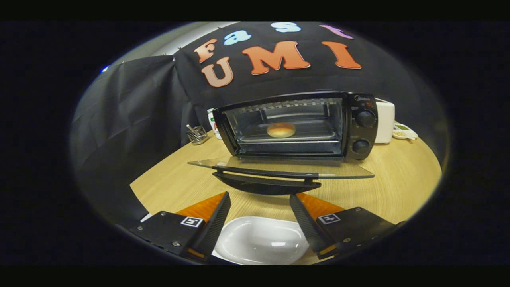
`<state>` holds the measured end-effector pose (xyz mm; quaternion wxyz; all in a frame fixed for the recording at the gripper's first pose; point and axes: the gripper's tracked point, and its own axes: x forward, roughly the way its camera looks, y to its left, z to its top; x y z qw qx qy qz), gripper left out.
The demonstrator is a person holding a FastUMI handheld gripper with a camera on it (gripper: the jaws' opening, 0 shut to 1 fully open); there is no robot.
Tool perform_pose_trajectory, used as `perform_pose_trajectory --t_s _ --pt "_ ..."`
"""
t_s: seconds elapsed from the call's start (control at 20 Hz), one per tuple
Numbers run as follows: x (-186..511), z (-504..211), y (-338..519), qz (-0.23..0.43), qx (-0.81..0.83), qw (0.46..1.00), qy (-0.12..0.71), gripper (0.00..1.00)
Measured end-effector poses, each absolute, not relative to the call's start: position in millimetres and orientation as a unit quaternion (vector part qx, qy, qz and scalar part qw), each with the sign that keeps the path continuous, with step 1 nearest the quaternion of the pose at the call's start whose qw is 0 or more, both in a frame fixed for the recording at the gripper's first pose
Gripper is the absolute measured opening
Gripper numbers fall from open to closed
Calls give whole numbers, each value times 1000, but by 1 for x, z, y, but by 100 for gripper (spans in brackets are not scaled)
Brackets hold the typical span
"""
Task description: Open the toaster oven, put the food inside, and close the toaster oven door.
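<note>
While our claw (259, 203) hung spread and empty above the white oval dish (261, 240), we saw the round golden bun (281, 130) well beyond it, inside the black toaster oven (303, 125), whose glass door (279, 169) lay flat, facing us, on the wooden table (398, 179).

A wooden table (402, 179) is backed by black cloth (131, 115); a pale wall (179, 40) is seen above.

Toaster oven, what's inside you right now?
A round bread bun sits on the tray inside the toaster oven; its door is down. The tongs are open, holding nothing. The bun's underside is hidden.
</note>
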<state>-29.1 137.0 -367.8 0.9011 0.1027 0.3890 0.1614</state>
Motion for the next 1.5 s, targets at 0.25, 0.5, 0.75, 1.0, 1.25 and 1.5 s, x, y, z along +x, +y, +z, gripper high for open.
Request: perform_pose_trajectory --t_s 0.25,0.5,0.75,1.0,1.25,1.5 --pt "-3 -370 139 140 80 912 377 89" --pt "29 -358 130 107 85 926 353 89" --pt "49 -358 127 92 50 935 338 89" --pt "71 -354 127 75 60 939 330 89" --pt "105 -343 120 47 64 947 312 89" --pt "119 -325 129 41 93 952 288 89"
